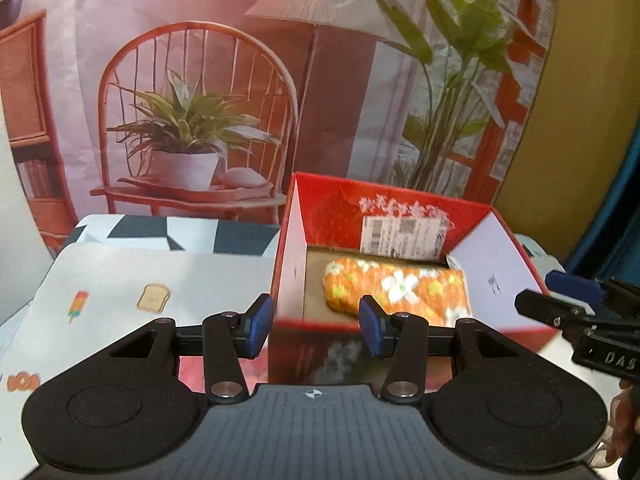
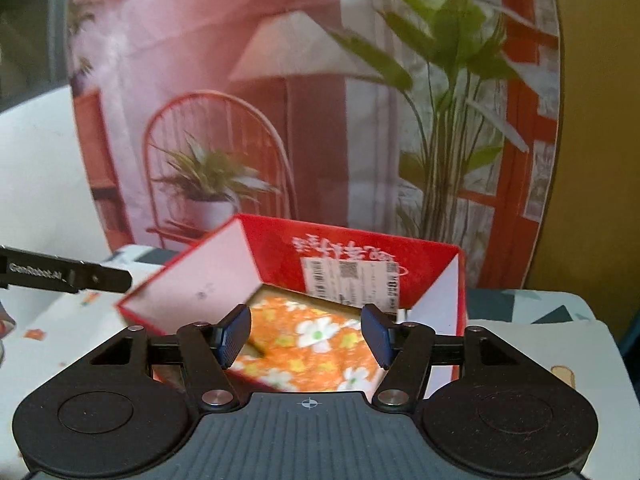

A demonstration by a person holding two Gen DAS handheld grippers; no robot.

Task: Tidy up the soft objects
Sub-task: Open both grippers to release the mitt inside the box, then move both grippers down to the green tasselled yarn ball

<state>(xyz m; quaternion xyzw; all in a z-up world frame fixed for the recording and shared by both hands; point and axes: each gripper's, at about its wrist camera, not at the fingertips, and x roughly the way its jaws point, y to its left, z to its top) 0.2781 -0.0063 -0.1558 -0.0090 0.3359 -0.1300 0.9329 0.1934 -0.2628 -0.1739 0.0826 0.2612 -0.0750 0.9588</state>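
Orange floral cloth (image 2: 316, 344) lies folded inside the red box (image 2: 340, 240) on the desk (image 1: 120, 272). Left hand-held gripper (image 1: 314, 326) and right hand-held gripper (image 2: 306, 334): jaws apart, nothing held, both just before the box.

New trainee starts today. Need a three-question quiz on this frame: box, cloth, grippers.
1. True or false: the orange flowered cloth lies inside the red box.
2. Which gripper holds the cloth: A left, B right, C neither?
3. What is stuck on the box's inner back wall?

Key:
1. True.
2. C: the left gripper and right gripper both stand open, pads clear of the cloth.
3. A white barcode label.
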